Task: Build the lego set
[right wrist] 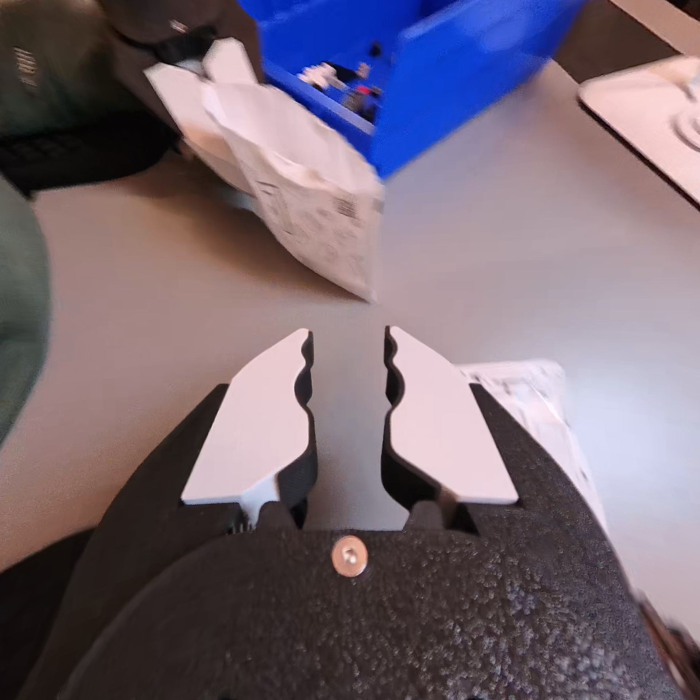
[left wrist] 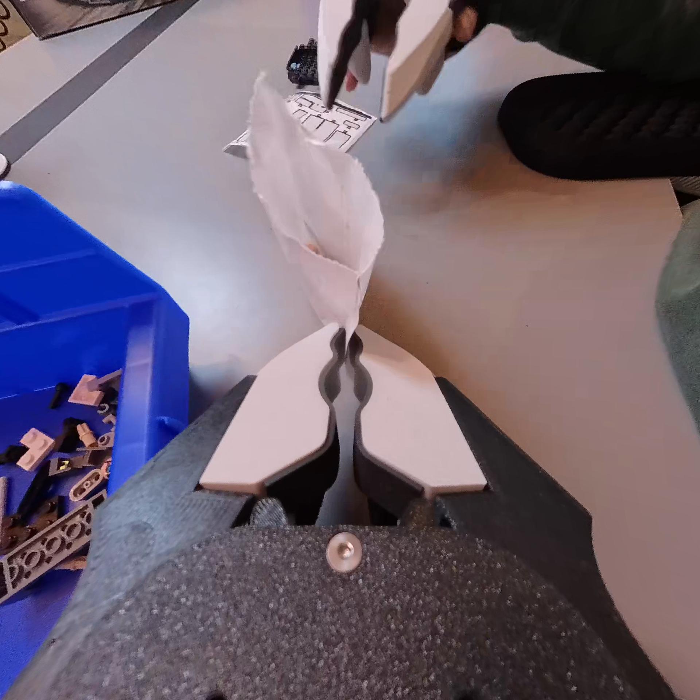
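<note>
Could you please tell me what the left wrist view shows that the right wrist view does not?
Only the left wrist view shows the left gripper shut on a corner of the torn paper bag, plus a printed sheet and a small black assembly beyond. Only the right wrist view shows a second white bag beside its fingers. Both show the blue bin of loose pieces, the paper bag and the open right gripper.

I see a plain grey table [left wrist: 492,341] with a darker grey band [left wrist: 94,72] along its far side, and daylight glare spread softly across its surface.
</note>
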The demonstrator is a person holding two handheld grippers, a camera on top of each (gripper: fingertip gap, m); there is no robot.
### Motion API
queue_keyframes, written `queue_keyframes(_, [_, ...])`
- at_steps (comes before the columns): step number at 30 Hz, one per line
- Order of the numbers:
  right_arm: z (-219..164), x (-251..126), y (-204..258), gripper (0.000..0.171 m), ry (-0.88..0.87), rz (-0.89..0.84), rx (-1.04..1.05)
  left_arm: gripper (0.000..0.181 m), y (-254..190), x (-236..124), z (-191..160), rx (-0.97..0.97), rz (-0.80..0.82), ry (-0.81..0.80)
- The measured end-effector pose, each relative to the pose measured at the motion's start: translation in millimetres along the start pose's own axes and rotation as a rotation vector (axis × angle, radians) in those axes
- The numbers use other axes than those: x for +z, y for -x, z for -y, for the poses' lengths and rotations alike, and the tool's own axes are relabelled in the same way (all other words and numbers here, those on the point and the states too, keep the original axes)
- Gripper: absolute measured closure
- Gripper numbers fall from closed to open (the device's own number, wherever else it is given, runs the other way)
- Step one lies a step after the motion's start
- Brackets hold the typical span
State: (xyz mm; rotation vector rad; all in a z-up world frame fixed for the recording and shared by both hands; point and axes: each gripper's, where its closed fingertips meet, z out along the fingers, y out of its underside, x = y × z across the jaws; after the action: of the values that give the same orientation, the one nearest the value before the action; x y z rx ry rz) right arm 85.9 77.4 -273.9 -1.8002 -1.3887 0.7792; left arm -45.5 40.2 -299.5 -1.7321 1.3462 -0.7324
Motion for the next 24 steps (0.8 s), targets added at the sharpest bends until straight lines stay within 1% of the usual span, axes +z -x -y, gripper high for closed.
queue_keyframes(2, [-18.7, -15.6, -25.0, 0.131, 0.07, -0.101, 0.064, 0.18, -1.4, -0.1, -0.3, 0.0, -0.014, -0.001])
queue_keyframes(5, [-57.7, -38.4, -58.0, 0.116, 0.23, -0.233, 0.24, 0.18, -3.0, -0.1, -0.2, 0.002, -0.025, -0.002])
queue_keyframes(7, [-74.2, -46.9, -62.4, 0.11, 0.273, -0.235, 0.381, 0.18, -5.2, -0.4, 0.1, 0.006, -0.036, -0.003])
queue_keyframes(9, [-90.2, -51.6, -64.7, 0.104, 0.326, -0.254, 0.446, 0.181, -9.5, -0.4, 0.1, 0.009, -0.059, -0.002])
queue_keyframes(10, [-95.9, -52.6, -65.8, 0.101, 0.345, -0.271, 0.457, 0.181, -11.5, -0.2, 0.1, 0.014, -0.068, -0.001])
queue_keyframes(13, [-95.3, -53.4, -72.4, 0.093, 0.322, -0.302, 0.521, 0.181, -18.3, 0.9, 0.9, 0.027, -0.098, -0.001])
queue_keyframes(14, [-94.6, -53.2, -75.4, 0.093, 0.316, -0.307, 0.537, 0.181, -19.7, 1.2, 0.9, 0.032, -0.102, 0.0])
queue_keyframes(18, [-85.2, -44.5, -85.7, 0.125, 0.225, -0.268, 0.628, 0.181, -22.4, 0.8, 1.0, 0.045, -0.11, 0.005])
queue_keyframes(22, [-71.3, -31.7, -85.9, 0.158, 0.104, -0.161, 0.721, 0.181, -22.9, 0.7, 0.7, 0.056, -0.104, 0.009])
queue_keyframes(23, [-67.7, -28.4, -85.3, 0.165, 0.078, -0.137, 0.735, 0.181, -22.7, 0.6, 0.6, 0.057, -0.103, 0.01])
queue_keyframes(24, [-65.1, -25.0, -84.6, 0.168, 0.061, -0.12, 0.749, 0.181, -22.6, 0.6, 0.6, 0.057, -0.103, 0.01])
